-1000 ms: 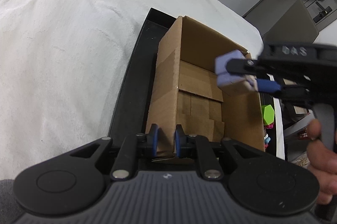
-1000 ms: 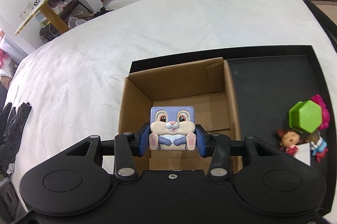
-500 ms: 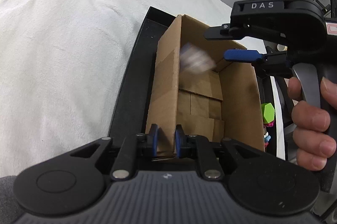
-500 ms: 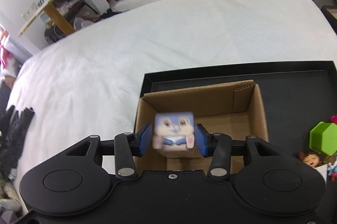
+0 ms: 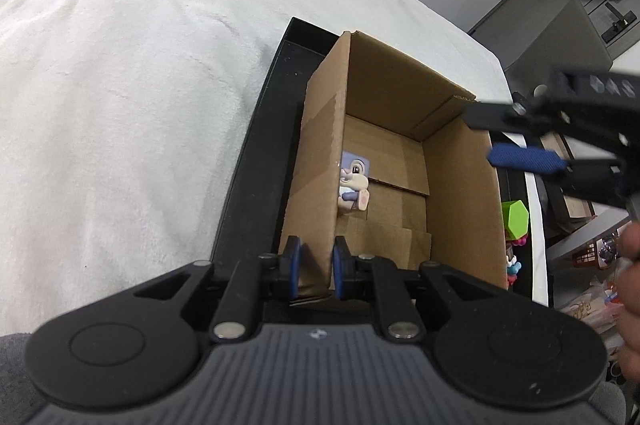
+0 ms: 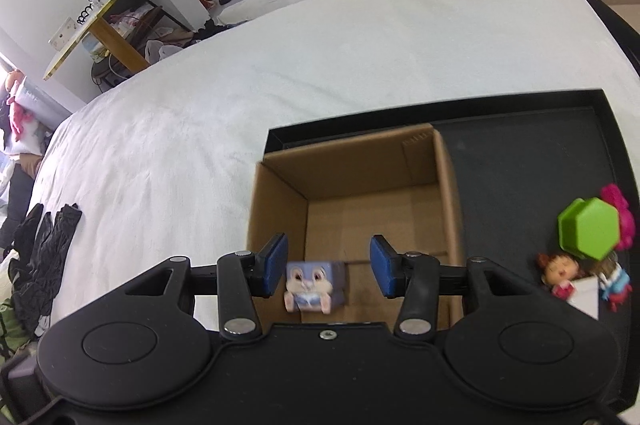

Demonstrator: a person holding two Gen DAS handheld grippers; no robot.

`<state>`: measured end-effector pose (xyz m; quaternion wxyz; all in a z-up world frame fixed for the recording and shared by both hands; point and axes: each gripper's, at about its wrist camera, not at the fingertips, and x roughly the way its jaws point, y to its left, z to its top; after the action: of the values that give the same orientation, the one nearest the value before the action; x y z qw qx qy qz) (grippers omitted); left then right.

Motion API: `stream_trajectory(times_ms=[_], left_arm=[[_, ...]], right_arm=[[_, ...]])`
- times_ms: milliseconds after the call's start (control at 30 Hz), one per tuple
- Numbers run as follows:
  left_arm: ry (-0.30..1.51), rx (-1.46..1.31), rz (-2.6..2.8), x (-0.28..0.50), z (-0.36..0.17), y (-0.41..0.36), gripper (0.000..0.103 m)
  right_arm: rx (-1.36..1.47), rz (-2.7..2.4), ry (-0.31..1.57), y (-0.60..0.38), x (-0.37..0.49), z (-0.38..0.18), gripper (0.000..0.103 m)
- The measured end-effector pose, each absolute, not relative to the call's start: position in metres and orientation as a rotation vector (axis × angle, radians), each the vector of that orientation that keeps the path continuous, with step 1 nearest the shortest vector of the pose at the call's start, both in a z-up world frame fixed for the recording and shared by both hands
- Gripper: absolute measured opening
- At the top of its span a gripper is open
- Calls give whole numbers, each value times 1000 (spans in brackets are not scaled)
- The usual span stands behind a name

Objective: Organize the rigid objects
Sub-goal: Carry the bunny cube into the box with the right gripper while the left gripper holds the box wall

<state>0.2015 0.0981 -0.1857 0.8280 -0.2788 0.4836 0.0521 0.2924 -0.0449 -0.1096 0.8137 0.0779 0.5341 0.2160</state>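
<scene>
Bunny cube (image 6: 314, 285) lies in cardboard box (image 6: 448, 193); right hand-held gripper (image 6: 328, 265) spread apart above; left hand-held gripper (image 5: 314, 267) clamping box's near-left wall; lift clear vertically, steadying box.

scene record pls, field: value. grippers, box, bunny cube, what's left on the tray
left gripper: shut on the near wall of the cardboard box
right gripper: open, above the box
bunny cube: inside the box, clear of both pads, by the wall the left gripper holds
box: open-topped, stands on the black tray
left on tray: green hexagon block, small dolls
surface: white bedspread
</scene>
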Motion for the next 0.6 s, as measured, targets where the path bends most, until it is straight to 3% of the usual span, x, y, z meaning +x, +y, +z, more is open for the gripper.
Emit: stream_trajectory(times_ms=[600], left_arm=[[1031, -556, 145, 205, -185, 91, 15]], right_arm=[[173, 377, 1143, -121, 271, -105, 57]])
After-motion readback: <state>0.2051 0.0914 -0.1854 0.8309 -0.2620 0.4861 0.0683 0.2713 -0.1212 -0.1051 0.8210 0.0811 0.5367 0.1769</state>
